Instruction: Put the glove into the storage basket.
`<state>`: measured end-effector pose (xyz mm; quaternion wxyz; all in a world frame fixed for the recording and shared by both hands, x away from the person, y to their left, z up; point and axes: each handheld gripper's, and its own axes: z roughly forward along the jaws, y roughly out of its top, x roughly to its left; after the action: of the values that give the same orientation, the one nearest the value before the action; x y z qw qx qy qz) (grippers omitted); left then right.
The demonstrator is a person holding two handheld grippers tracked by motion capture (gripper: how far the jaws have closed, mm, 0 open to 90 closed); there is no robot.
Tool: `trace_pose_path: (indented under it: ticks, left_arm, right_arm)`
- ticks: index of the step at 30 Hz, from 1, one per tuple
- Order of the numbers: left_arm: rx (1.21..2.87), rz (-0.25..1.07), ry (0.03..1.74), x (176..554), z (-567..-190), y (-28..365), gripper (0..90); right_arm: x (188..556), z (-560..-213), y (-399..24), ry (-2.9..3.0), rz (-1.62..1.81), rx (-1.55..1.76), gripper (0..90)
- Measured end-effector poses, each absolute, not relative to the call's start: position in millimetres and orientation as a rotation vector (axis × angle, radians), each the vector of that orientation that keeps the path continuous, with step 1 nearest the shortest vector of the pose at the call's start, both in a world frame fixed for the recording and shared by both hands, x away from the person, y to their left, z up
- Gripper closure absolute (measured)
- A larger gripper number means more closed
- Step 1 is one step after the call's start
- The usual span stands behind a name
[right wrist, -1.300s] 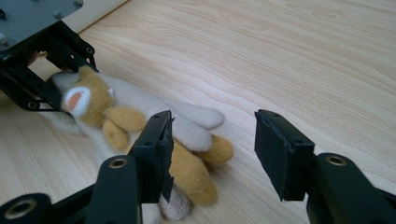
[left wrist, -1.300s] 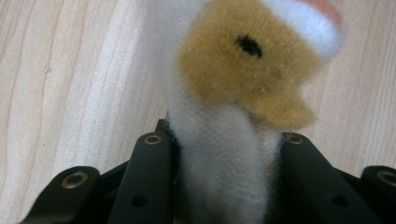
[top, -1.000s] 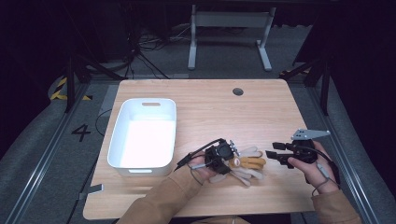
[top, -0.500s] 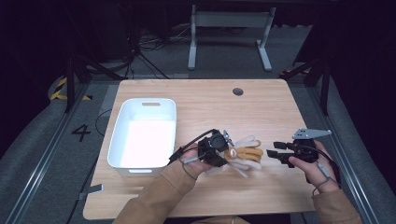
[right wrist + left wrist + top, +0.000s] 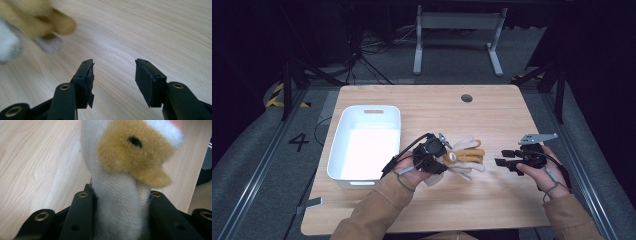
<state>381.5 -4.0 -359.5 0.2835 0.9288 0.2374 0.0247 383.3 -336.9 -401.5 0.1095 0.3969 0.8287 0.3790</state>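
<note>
Bin (image 5: 364,142) of white plastic stands at the left of the light wooden table (image 5: 492,115), empty and long side running away from me, a slot handle at its far rim. Just beside its near right corner, my left hand (image 5: 412,170) holds my left gripper (image 5: 443,156), its cable looping back toward my tan sleeve (image 5: 377,210). Those jaws are clamped on a plush toy (image 5: 462,155), white with tan patches; in the left gripper view the white fabric (image 5: 117,212) is squeezed between my two black jaws, and a tan patch with a small black mark sits above them, with wood grain behind. From above, the toy's pale and tan limbs fan out to the right of the gripper over the middle of the table; whether it touches the wood I cannot tell. Right of the toy, near but apart from it, my right gripper (image 5: 499,162) points left toward it, held in my right hand (image 5: 542,170), with the grey three-cornered plate (image 5: 538,136) on top. In the right gripper view my right gripper's jaws (image 5: 113,80) stand spread with nothing but bare wood between them, and blurred tan and white plush (image 5: 32,22) lies at the upper left, clear of the pads. A small dark round grommet (image 5: 467,98) sits in the tabletop near the far edge.
</note>
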Motion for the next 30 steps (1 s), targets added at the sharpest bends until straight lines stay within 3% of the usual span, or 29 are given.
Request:
trace_pose_path:
  ticks: [16, 30]
  left_arm:
    - [2.376, 0.114, 0.842, 376.9, -327.1, 44.8, 70.6]
    - [2.313, 0.216, 0.863, 370.4, -306.0, 62.8, 70.5]
  right_arm:
    - [431.1, -422.7, -312.8, 2.511, 1.06, 1.159, 50.6]
    - [431.3, -425.2, -305.6, 2.521, 1.052, 1.111, 51.1]
